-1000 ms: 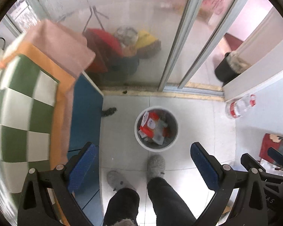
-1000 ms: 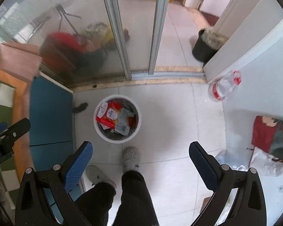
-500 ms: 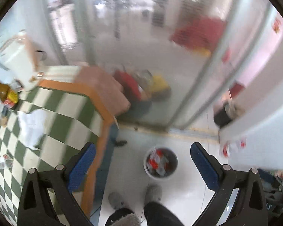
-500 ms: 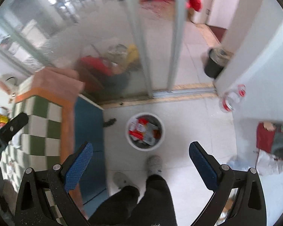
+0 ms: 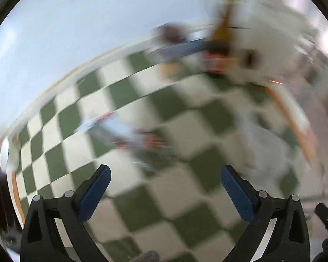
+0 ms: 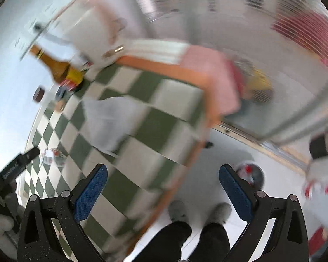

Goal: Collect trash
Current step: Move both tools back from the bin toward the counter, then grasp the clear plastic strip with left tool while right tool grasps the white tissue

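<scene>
Trash: one wrapper (image 5: 129, 135), one tissue (image 6: 111, 118)

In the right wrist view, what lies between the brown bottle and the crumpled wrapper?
A white sheet lies on the checked tablecloth between the brown bottle and the crumpled wrapper.

Right hand-held gripper (image 6: 162, 184) spread wide, empty, above checkered table (image 6: 142, 118) edge; trash bin (image 6: 252, 173) on floor.
</scene>
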`<act>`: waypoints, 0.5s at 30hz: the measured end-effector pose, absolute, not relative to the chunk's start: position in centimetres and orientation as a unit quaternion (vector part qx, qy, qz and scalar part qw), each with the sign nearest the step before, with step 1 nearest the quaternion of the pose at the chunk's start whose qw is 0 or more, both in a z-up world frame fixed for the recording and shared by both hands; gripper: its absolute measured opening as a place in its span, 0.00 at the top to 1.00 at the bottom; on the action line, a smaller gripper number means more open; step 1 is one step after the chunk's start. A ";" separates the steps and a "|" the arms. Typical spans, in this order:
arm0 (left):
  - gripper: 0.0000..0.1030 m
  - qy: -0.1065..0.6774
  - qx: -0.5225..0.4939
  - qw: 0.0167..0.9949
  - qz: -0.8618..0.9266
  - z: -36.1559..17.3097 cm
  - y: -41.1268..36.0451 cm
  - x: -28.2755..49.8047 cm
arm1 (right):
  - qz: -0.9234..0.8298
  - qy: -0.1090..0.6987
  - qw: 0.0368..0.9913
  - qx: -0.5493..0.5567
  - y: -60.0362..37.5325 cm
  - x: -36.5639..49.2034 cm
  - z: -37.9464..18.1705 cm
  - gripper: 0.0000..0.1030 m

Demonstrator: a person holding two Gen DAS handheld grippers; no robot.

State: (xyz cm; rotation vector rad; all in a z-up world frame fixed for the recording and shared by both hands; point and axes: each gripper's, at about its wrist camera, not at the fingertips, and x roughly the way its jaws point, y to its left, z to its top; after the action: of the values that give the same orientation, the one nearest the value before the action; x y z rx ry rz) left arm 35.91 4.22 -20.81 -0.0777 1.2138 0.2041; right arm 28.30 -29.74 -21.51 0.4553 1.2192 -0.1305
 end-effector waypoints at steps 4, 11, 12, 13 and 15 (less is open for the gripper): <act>0.02 0.602 -0.074 0.787 0.111 -24.9 8.7 38.6 | -0.035 0.592 0.787 0.169 -23.7 36.5 -25.4 0.00; 0.29 0.639 -0.049 0.763 0.082 -30.5 8.1 41.1 | -0.031 0.626 0.770 0.124 -19.1 43.8 -31.6 0.00; 0.36 0.636 -0.049 0.766 0.080 -30.8 8.2 41.0 | -0.033 0.631 0.766 0.119 -18.8 44.1 -32.2 0.00; 0.49 0.630 -0.047 0.771 0.078 -30.7 8.3 40.9 | -0.032 0.638 0.761 0.115 -18.6 44.4 -32.8 0.00; 0.77 0.623 -0.045 0.777 0.077 -30.5 8.6 40.5 | -0.036 0.641 0.760 0.103 -18.2 44.7 -33.5 0.02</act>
State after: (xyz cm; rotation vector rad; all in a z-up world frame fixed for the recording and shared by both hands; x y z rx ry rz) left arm 40.48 8.64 -30.46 -0.0981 1.3489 0.1659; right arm 44.67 -18.17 -33.46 0.2250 1.3952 -0.0774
